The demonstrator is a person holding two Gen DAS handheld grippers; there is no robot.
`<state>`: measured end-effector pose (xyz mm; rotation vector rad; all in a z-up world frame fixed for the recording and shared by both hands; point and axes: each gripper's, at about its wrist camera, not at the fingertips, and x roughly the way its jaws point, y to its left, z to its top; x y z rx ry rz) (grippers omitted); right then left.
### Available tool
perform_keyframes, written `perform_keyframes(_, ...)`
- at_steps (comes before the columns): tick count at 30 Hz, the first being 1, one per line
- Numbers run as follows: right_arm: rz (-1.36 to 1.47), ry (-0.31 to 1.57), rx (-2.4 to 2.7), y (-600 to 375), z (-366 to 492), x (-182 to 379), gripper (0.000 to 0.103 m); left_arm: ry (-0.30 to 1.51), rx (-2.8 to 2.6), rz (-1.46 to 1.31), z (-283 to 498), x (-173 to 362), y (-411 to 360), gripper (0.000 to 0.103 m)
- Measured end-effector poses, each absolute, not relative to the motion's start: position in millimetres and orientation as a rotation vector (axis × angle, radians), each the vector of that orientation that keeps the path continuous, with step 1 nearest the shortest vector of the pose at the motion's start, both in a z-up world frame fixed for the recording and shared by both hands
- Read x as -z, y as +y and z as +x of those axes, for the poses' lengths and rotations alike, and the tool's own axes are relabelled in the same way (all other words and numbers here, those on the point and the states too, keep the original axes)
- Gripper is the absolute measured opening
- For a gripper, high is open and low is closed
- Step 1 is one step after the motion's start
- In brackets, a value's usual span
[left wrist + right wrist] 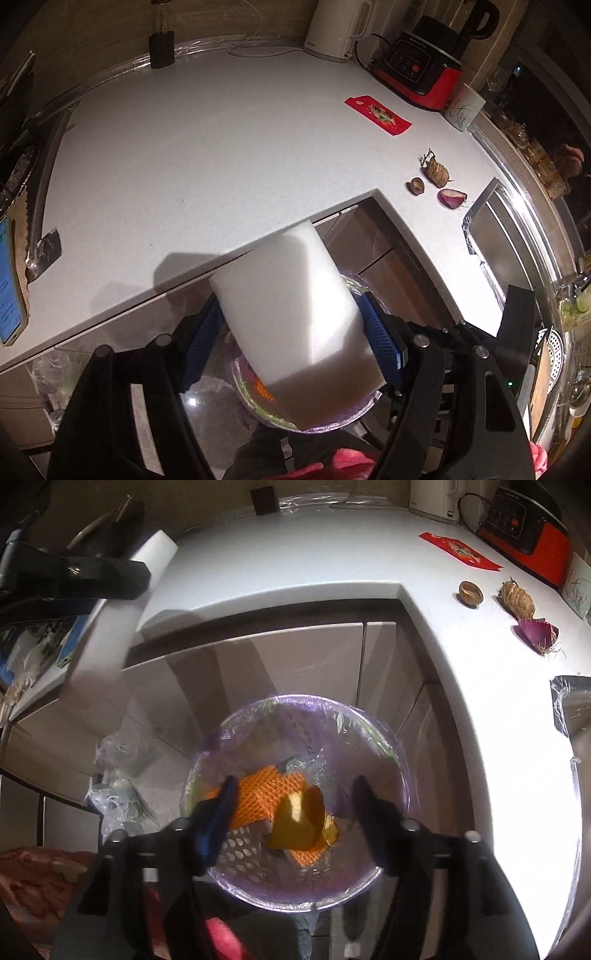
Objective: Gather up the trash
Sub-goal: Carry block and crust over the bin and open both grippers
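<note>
My left gripper point(291, 325) is shut on a white foam block point(291, 314) and holds it tilted over the trash bin point(332, 421), just off the counter edge. My right gripper point(295, 794) is open and empty above the same bin point(369, 731), which is lined with a purple bag and holds orange foam netting point(266, 794), a yellow peel point(295, 819) and other scraps. On the white counter lie a taro piece point(437, 171), a brown nut shell point(416, 185) and a red onion piece point(452, 198); they also show in the right wrist view: taro point(517, 600), shell point(471, 593), onion point(537, 635).
A red packet point(378, 114) lies on the counter point(203, 155) near a red blender base point(421, 70), a white kettle point(336, 29) and a cup point(463, 107). A phone point(9, 280) lies at the left edge. A foil-covered sink edge point(491, 229) is on the right. Cabinet fronts point(295, 657) stand behind the bin.
</note>
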<state>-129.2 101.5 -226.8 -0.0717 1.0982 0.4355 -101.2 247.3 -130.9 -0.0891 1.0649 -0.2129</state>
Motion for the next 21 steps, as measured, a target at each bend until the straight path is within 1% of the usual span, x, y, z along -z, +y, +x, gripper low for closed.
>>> perform_keyframes(2,-0.062,1.087,-0.422,101,-133,221,0.075,1.062,0.214,-0.079,-104,131,249,0.071)
perform_keyframes(4,-0.057,1.051,-0.402,96,-136,208,0.085,1.061,0.219,-0.068,-106,132,250,0.071)
perform_keyframes(9,-0.059,0.950,-0.320,73,-144,165,0.096,1.069,0.260,-0.028,-111,142,241,0.071)
perform_keyframes(15,-0.039,0.869,-0.242,51,-151,122,0.097,1.107,0.344,0.051,-120,170,217,0.071)
perform_keyframes(21,-0.037,0.837,-0.190,34,-154,107,0.100,1.186,0.403,0.131,-126,223,193,0.071)
